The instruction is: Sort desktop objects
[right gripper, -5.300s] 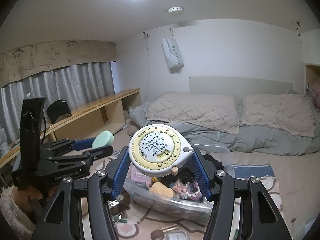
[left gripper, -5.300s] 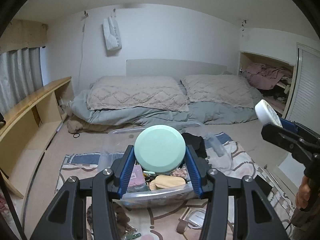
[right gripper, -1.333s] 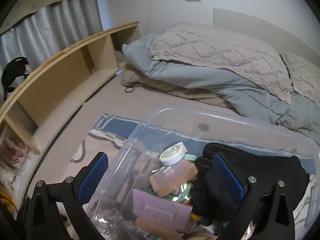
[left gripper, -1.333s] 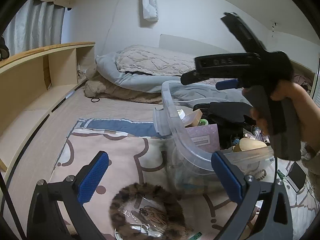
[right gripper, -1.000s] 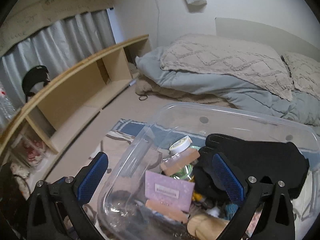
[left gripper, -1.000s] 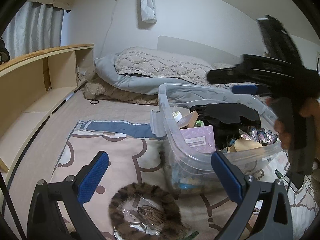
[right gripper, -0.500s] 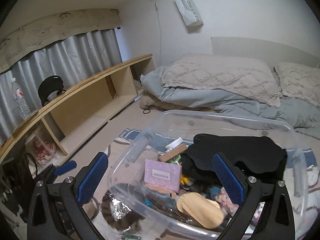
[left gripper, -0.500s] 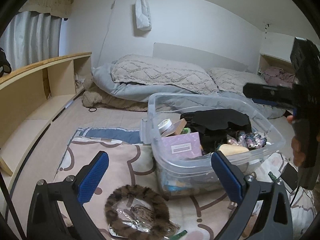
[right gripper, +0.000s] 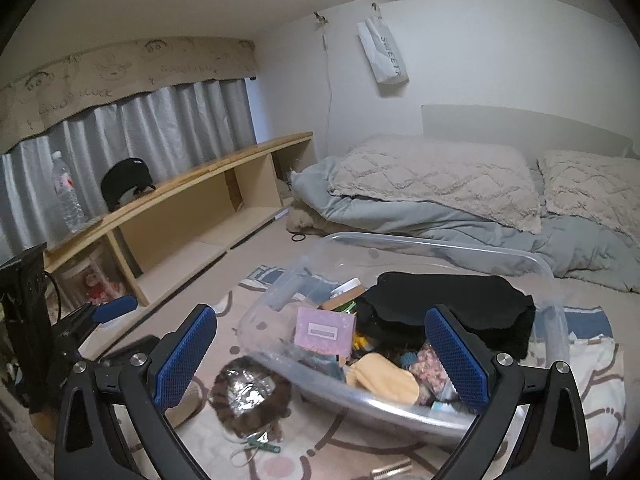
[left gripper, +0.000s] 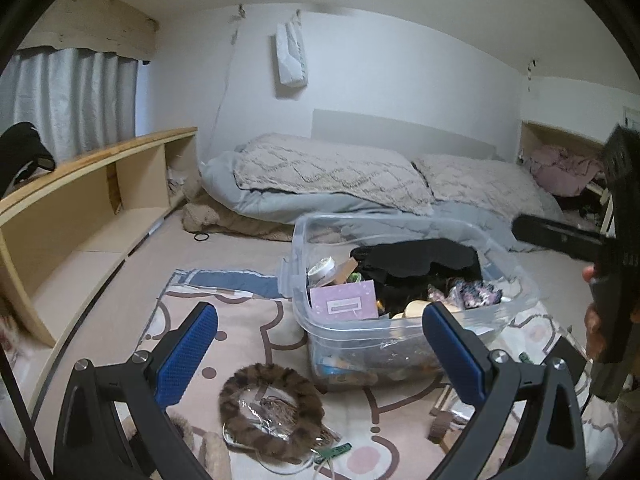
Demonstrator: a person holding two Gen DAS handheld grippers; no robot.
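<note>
Clear plastic bin (left gripper: 404,280) at centre frame, already crowded with sorted oddments, flanked low by left gripper (left gripper: 320,344) and right gripper (right gripper: 322,350), both spread wide and empty, seemingly poised above furry brown ring (left gripper: 272,408) lower left, unsorted on patterned mat (left gripper: 240,320).

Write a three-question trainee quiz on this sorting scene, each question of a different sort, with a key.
1. True or false: the left gripper holds a green disc.
2. Multiple choice: the pink card is (A) inside the clear bin, (B) on the wooden shelf, (C) on the bed.
3. Fill in: the furry brown ring lies on the ___, outside the bin.

Key:
1. False; both the left gripper and the right gripper are open and hold nothing.
2. A
3. Patterned mat
</note>
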